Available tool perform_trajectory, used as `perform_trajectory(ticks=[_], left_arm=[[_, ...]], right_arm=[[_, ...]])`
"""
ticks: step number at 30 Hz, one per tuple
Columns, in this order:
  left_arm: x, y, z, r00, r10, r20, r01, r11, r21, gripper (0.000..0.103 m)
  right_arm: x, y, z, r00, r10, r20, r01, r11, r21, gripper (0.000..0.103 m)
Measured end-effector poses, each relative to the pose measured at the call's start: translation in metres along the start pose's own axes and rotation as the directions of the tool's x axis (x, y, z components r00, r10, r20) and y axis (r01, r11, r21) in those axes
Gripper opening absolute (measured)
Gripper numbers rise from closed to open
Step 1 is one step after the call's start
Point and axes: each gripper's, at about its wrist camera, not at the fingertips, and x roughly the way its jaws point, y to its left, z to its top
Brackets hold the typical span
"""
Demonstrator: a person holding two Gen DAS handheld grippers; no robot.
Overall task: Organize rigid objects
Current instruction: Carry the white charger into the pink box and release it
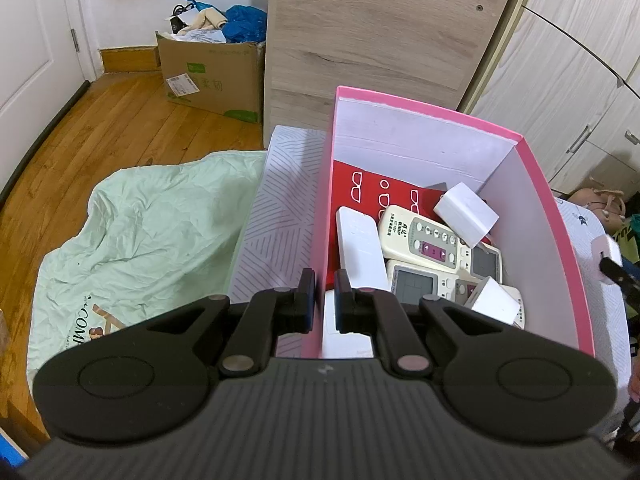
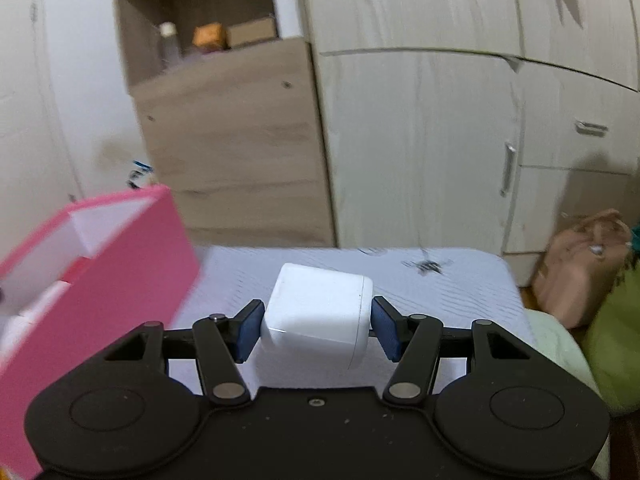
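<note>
Landmark for all positions: the pink box [image 1: 560, 216], open-topped, white inside, standing on a mattress with a pale line-patterned cover [image 1: 276, 208].

Behind the box: a wood-grain cabinet [image 1: 372, 36]; to the right of it, pale wardrobe doors [image 1: 568, 92]. Left of the box and lower: wooden floor [image 1: 108, 128] with a crumpled mint-green sheet [image 1: 152, 232] hanging off the mattress edge. Far left behind it: a cardboard carton [image 1: 216, 76] filled with bags.

Inside the box: a red card with white glasses outlines [image 1: 380, 188] on the bottom; on top of it a plain white remote [image 1: 358, 240], a cream remote with buttons [image 1: 424, 236], more remotes with grey screens [image 1: 412, 282], and two white cuboid blocks [image 1: 466, 212], one leaning at the back right, one near the front.

Left gripper [image 1: 324, 300]: fingers pinch the near left wall of the box, one pad outside, one inside, close together on the wall's thickness.

Right gripper [image 2: 316, 328]: just right of the box, over the bare mattress. A white cube-shaped charger block [image 2: 320, 312] sits tilted between the blue pads [image 2: 246, 332], which press on both its sides. Right wrist view is blurred. The same block shows at the right edge of the left wrist view.
</note>
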Motion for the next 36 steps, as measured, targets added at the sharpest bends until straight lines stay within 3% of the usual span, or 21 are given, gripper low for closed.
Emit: perform_trajectory(ticks=[5,8,11,14,19,21,23,24,26,29,31,34,36], left_arm=[[-0.002,0.003,0.000,1.000,-0.008,0.004,0.008,1.000,-0.018,0.007],[-0.001,0.004,0.000,1.000,-0.008,0.003,0.008,1.000,-0.023,0.007],[-0.001,0.005,0.000,1.000,-0.010,0.004,0.010,1.000,-0.023,0.007],[-0.001,0.005,0.000,1.000,-0.015,0.003,0.015,1.000,-0.028,0.007],[0.000,0.003,-0.001,1.000,-0.009,0.006,0.009,1.000,-0.020,0.007],[0.000,0.003,-0.002,1.000,-0.010,0.005,0.010,1.000,-0.021,0.007],[0.000,0.004,-0.002,1.000,-0.016,0.004,0.017,0.999,-0.027,0.007],[0.000,0.005,-0.002,1.000,-0.020,0.004,0.020,0.999,-0.030,0.007],[0.000,0.006,-0.002,1.000,-0.023,0.004,0.023,0.999,-0.032,0.007],[0.000,0.007,-0.002,1.000,-0.023,0.005,0.023,0.999,-0.025,0.007],[0.000,0.006,-0.002,1.000,-0.023,0.006,0.023,1.000,-0.021,0.007],[0.000,0.006,-0.002,1.000,-0.024,0.007,0.025,1.000,-0.019,0.007],[0.000,0.006,-0.003,1.000,-0.025,0.006,0.025,1.000,-0.017,0.007]], right_arm=[[-0.029,0.041,0.017,0.990,0.127,0.052,-0.124,0.990,-0.061,0.063],[-0.040,0.062,0.031,0.964,0.263,0.039,-0.261,0.964,-0.042,0.063],[-0.036,0.077,0.047,0.914,0.405,-0.021,-0.404,0.914,0.050,0.064],[-0.020,0.099,0.058,0.860,0.499,-0.103,-0.487,0.865,0.122,0.064],[0.016,0.146,0.068,0.813,0.540,-0.219,-0.518,0.842,0.153,0.064],[0.038,0.157,0.071,0.774,0.579,-0.257,-0.542,0.815,0.204,0.064],[0.053,0.164,0.067,0.749,0.595,-0.290,-0.536,0.803,0.261,0.064],[0.063,0.168,0.067,0.751,0.587,-0.302,-0.523,0.808,0.271,0.064],[0.077,0.176,0.067,0.775,0.543,-0.322,-0.484,0.839,0.250,0.064],[0.094,0.192,0.061,0.840,0.398,-0.369,-0.379,0.917,0.125,0.064],[0.106,0.202,0.057,0.865,0.310,-0.395,-0.315,0.948,0.052,0.064],[0.120,0.206,0.052,0.848,0.274,-0.454,-0.283,0.958,0.048,0.064],[0.120,0.206,0.054,0.843,0.297,-0.448,-0.299,0.952,0.069,0.064]])
